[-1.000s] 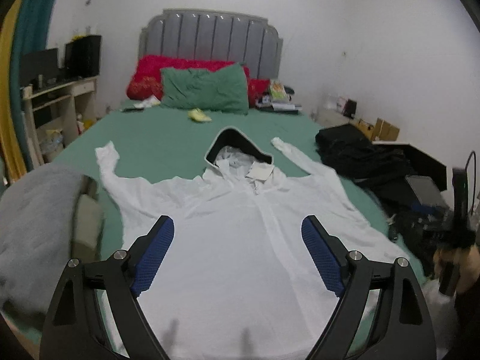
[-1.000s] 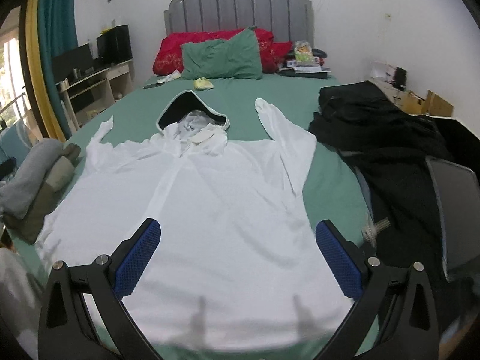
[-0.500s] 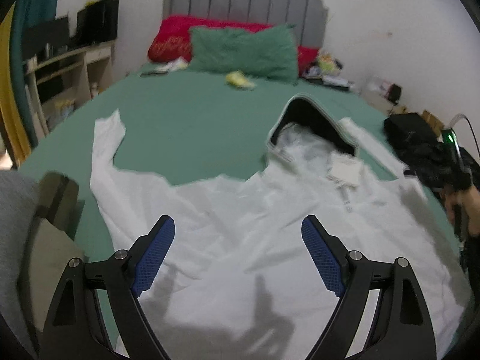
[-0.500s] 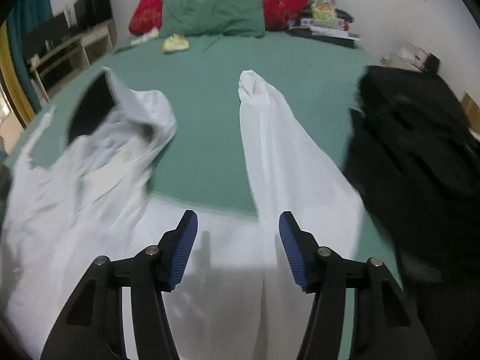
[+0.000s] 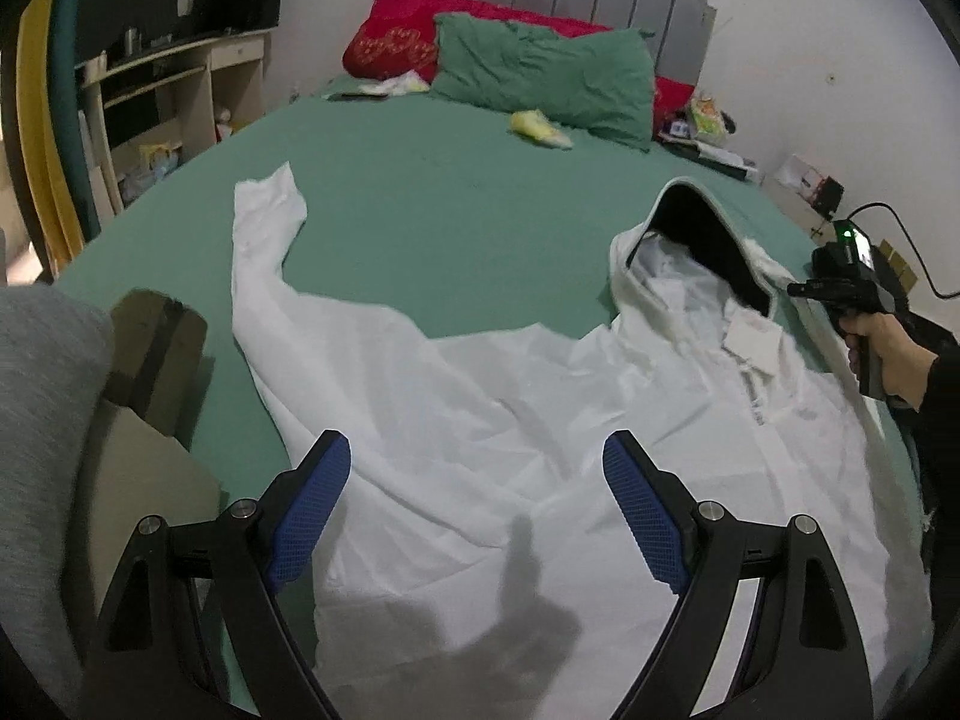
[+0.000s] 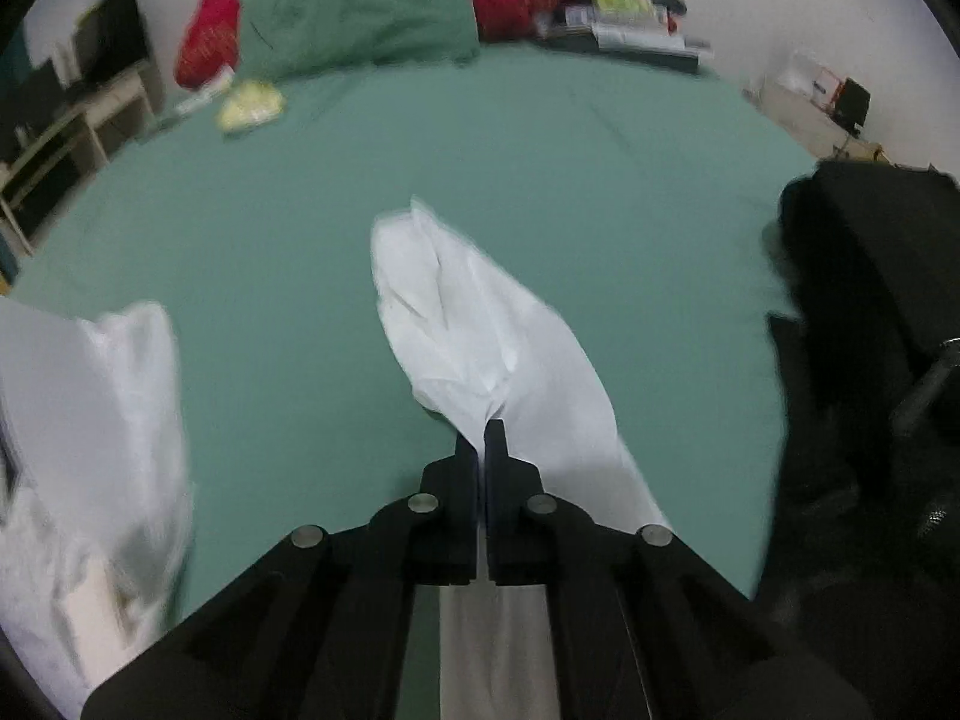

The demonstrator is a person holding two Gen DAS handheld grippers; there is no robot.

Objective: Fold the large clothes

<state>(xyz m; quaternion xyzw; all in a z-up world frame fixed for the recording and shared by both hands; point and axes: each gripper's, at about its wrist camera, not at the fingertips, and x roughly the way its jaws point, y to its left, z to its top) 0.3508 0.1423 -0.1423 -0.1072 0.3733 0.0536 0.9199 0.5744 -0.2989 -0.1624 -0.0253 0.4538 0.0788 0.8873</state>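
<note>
**Right sleeve pinched, left jaws waiting**

The right gripper (image 6: 482, 441), black with blue pads, has just been closing, and its jaws now stand pressed together on a pleat of the right sleeve (image 6: 480, 330) of the thin white hooded jacket (image 5: 540, 420), partway along the sleeve. The left gripper (image 5: 474, 510) hovers with its blue pads spread wide above the jacket's body, holding nothing. The jacket lies face up on the green bedsheet (image 5: 450, 228), its other sleeve (image 5: 264, 252) flung out flat towards the wooden desk side and its dark-lined hood (image 5: 702, 246) pointing at the green pillow (image 5: 540, 78).

The step in hand looks like folding the pinched sleeve inward across the chest. To do it well, lift only enough to clear the sheet, carry the cloth over in a low arc so the thin fabric does not drag the body askew, and lay it flat before letting go. The left jaws could steady the body meanwhile. A pile of black clothing (image 6: 870, 300) sits close beside the sleeve; keep clear of it.
</note>
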